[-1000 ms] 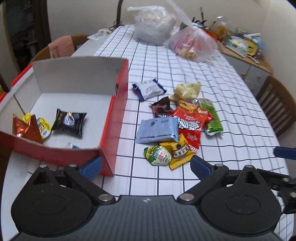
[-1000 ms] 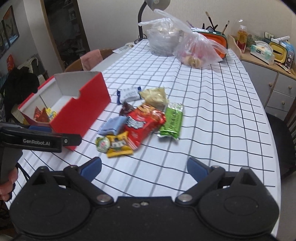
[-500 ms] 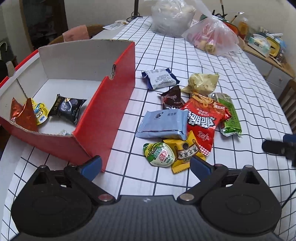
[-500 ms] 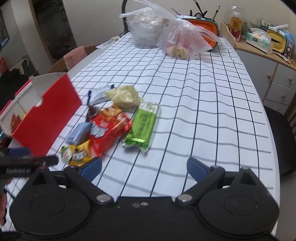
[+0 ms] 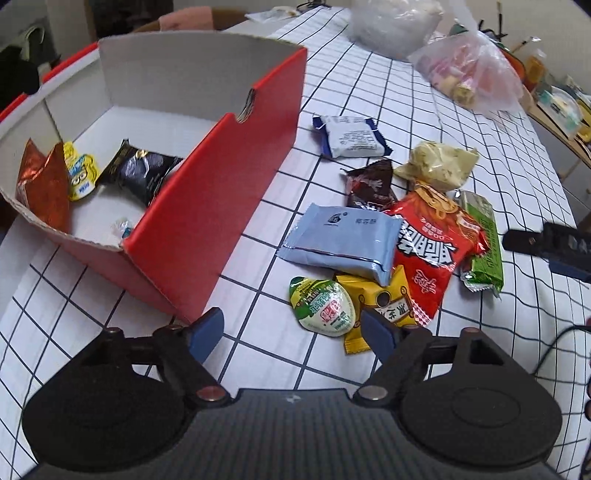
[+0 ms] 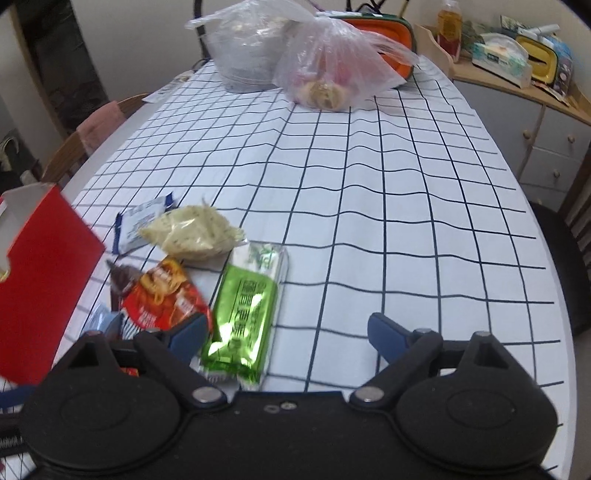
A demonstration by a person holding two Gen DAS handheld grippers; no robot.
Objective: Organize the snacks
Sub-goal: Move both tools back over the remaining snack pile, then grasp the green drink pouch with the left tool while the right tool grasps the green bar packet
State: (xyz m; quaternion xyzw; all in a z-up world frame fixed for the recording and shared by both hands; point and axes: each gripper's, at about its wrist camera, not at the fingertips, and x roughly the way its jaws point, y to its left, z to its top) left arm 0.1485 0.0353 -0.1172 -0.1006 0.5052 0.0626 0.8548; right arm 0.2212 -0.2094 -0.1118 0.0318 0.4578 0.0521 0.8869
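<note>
Checked table (image 5: 369, 96), left tongs (image 5: 293, 330) nearer snacks

Soft even indoor light, faint shadows under packets, glare on the green snack packet (image 6: 243, 321), motion blur toward 9 o'clock in the right wrist view, fisheye bending the worktop (image 6: 406, 206) grid, corners dark.

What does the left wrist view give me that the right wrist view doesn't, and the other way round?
Only the left wrist view shows inside the red box: black packet, yellow packet, red-brown bag. It also shows the yellow sachet and the green-and-white pouch.

Only the right wrist view shows the sideboard and orange container.

Both show the green packet, red noodle packet and open claws.
</note>
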